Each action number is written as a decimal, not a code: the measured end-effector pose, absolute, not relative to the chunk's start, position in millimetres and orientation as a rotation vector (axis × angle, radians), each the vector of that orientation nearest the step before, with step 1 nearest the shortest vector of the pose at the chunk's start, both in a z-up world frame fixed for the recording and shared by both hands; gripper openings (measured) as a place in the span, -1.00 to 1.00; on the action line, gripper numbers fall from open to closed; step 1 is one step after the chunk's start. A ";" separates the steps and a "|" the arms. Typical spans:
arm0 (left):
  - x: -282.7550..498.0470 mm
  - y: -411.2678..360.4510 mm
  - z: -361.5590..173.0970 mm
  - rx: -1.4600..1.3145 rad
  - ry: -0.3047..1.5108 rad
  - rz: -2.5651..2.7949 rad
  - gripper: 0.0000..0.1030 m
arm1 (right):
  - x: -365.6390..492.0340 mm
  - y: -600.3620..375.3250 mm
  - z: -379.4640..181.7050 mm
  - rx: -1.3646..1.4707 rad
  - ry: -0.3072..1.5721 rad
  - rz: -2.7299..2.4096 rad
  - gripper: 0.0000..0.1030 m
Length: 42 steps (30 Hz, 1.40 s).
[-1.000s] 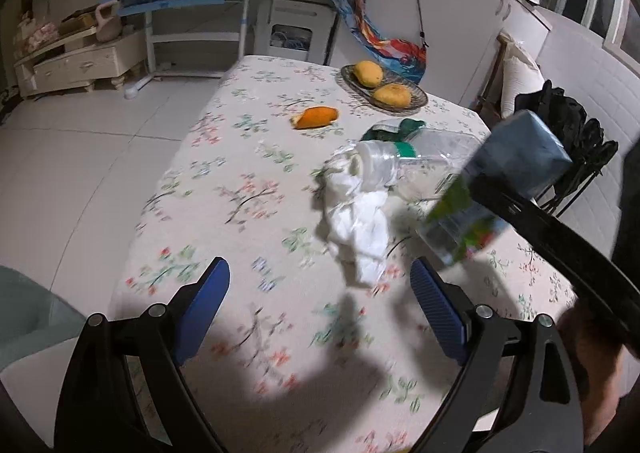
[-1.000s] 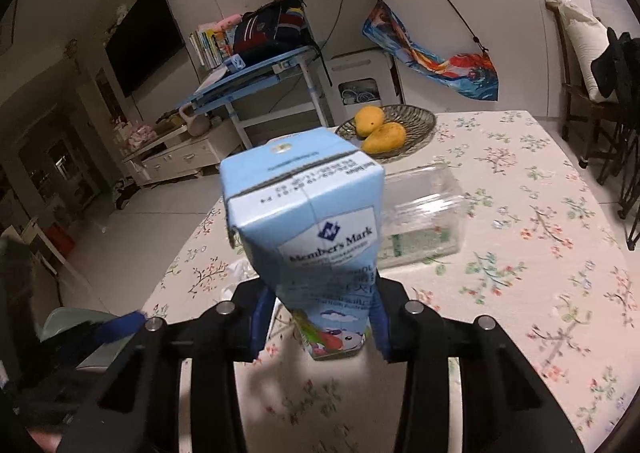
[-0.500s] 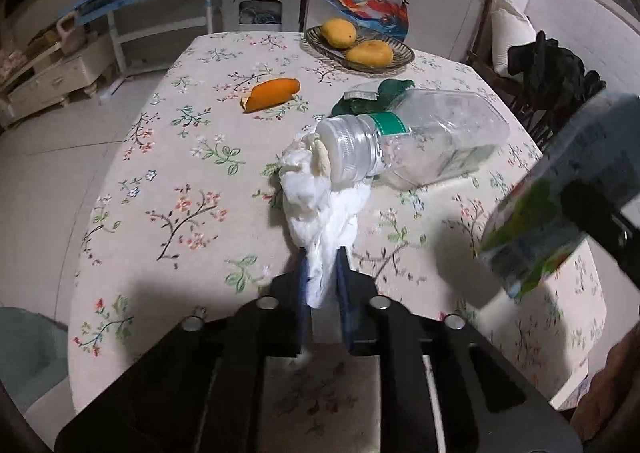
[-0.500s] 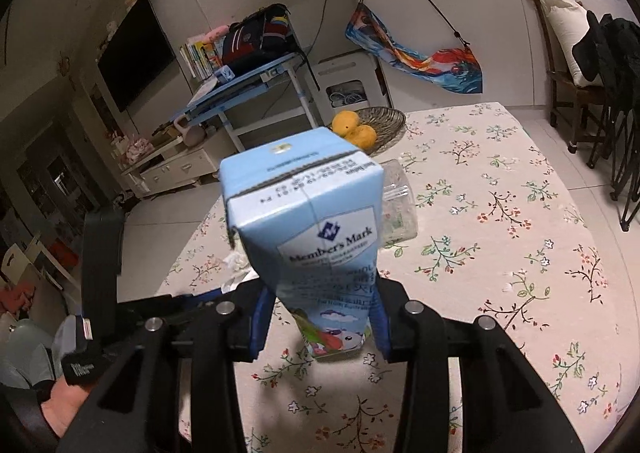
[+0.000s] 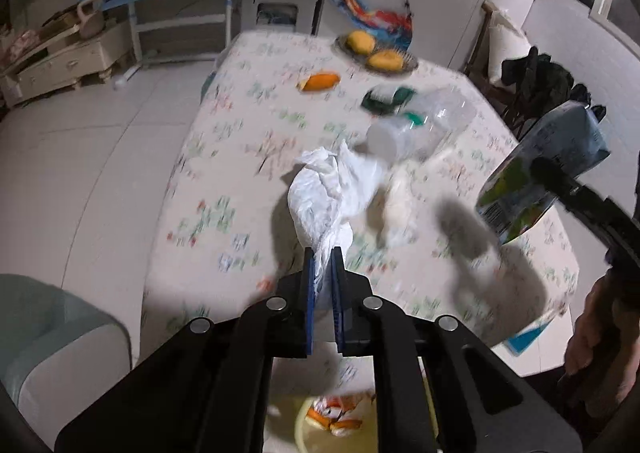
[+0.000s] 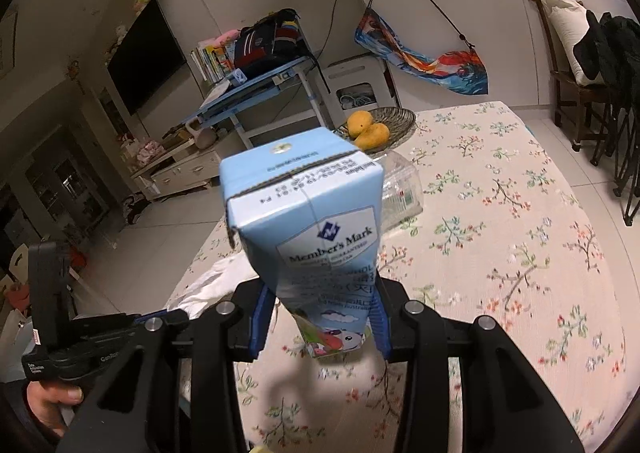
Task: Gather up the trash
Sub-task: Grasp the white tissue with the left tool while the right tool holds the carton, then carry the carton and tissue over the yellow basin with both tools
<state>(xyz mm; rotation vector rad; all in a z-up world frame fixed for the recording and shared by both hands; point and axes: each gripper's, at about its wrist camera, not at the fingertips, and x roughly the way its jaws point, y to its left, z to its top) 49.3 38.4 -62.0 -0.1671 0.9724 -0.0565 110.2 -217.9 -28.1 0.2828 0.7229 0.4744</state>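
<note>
My left gripper [image 5: 322, 257] is shut on the tail of a crumpled white tissue [image 5: 332, 193], lifted off the floral tablecloth [image 5: 224, 189]. A second pale tissue wad [image 5: 398, 205] lies just right of it on the table. Behind them a clear plastic bottle [image 5: 420, 129] lies on its side. My right gripper [image 6: 320, 317] is shut on a light-blue milk carton [image 6: 308, 221], held upright above the table; the same carton [image 5: 544, 177] shows at the right of the left wrist view. Below the left gripper a yellow bin [image 5: 332, 429] holds orange scraps.
An orange peel [image 5: 320, 81], a green wrapper [image 5: 386, 97] and a dish with two mangoes [image 5: 376, 53] lie farther back on the table. A chair with dark clothes [image 5: 540, 81] stands to the right. A hand [image 6: 48, 405] grips the left tool's handle.
The left jaws closed on the white tissue and lifted it up off the table, pulling back toward the near edge. The right gripper kept hold of the carton and drifted slightly.
</note>
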 end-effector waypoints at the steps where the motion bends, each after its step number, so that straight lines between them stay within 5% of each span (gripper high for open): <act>1: 47.1 40.0 -64.5 -0.162 0.982 -0.047 -0.83 | 107.4 -218.7 -29.0 0.285 0.725 0.470 -0.20; 3: 44.5 42.1 -66.6 -0.158 0.984 -0.037 -0.75 | 102.9 -220.7 -31.1 0.290 0.728 0.463 -0.20; 7: 48.6 40.4 -64.7 -0.136 0.956 -0.003 -0.07 | 98.8 -221.9 -35.3 0.290 0.736 0.450 -0.20; 15: 76.7 30.3 -76.7 -0.053 0.978 0.043 0.04 | 95.0 -217.6 -39.7 0.278 0.743 0.447 -0.20; 18: 83.6 32.8 -85.0 -0.057 1.006 0.053 0.03 | 93.3 -215.5 -39.8 0.275 0.741 0.453 -0.20; 20: 83.4 31.3 -84.8 -0.044 0.997 0.052 -0.14 | 92.4 -214.4 -39.5 0.275 0.739 0.458 -0.20; 22: 81.8 29.4 -83.8 -0.034 0.996 0.031 -0.67 | 89.6 -214.2 -39.6 0.278 0.735 0.464 -0.20; 24: 78.5 28.7 -83.4 -0.046 0.992 0.018 -0.80 | 85.7 -214.5 -38.0 0.283 0.726 0.469 -0.20; 42: -11.8 13.5 -34.1 -0.087 0.729 -0.019 -0.84 | 35.4 -208.6 -32.8 0.292 0.690 0.494 -0.20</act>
